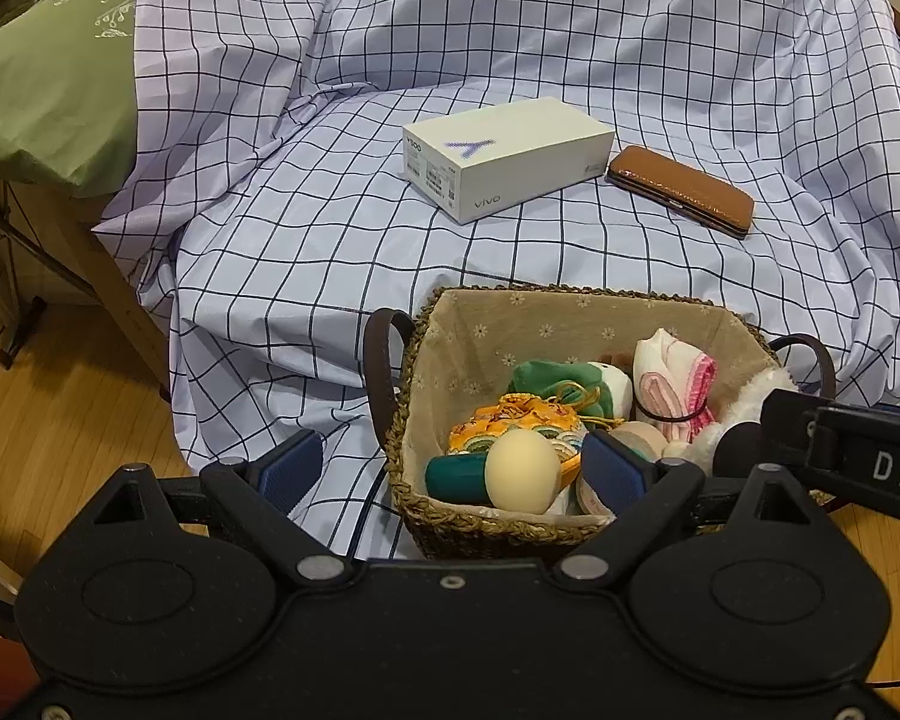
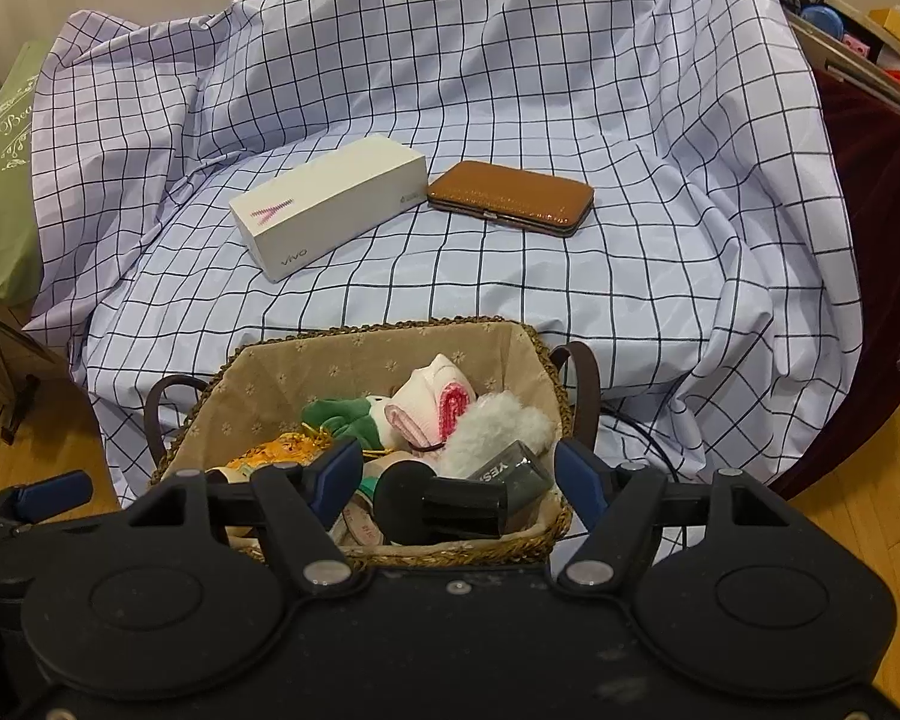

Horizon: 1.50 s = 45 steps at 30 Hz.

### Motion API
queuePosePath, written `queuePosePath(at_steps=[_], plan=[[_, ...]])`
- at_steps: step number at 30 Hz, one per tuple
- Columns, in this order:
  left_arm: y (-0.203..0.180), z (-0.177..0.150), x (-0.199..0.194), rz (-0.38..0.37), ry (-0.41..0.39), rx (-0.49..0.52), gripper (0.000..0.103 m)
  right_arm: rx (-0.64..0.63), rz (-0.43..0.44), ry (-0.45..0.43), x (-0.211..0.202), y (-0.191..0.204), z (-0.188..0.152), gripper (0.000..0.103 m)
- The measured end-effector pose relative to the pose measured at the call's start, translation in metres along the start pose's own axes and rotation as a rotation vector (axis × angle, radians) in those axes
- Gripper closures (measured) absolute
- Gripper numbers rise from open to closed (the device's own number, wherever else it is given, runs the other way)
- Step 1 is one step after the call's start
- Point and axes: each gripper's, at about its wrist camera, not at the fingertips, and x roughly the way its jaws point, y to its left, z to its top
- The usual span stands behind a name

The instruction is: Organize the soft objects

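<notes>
Both the left tool (image 1: 453, 471) and right tool (image 2: 450, 474) hang apart and empty over the woven lined basket (image 1: 450, 324), where light, squashy soft items sit; the fluffy white plush (image 2: 498, 423) at its three o'clock side should pinch easily mid-body.

Even indoor light, soft shadows, sharp focus, fisheye-bent edges

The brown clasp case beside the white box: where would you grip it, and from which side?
Grip the brown case across its narrow width at mid-length, coming down from above. It lies flat on the checked cloth, long and thin. Its end nearly meets the white box, so avoid an end-on grasp.
</notes>
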Motion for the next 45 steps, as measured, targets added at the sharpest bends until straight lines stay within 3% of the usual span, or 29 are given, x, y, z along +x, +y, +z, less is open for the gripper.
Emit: queuePosePath(at_steps=[45], plan=[[0.0005,0.0003,-0.0024,-0.005,0.002,-0.005,0.011,0.001,-0.034,-0.005,-0.0010,-0.0068,-0.0043,0.031]])
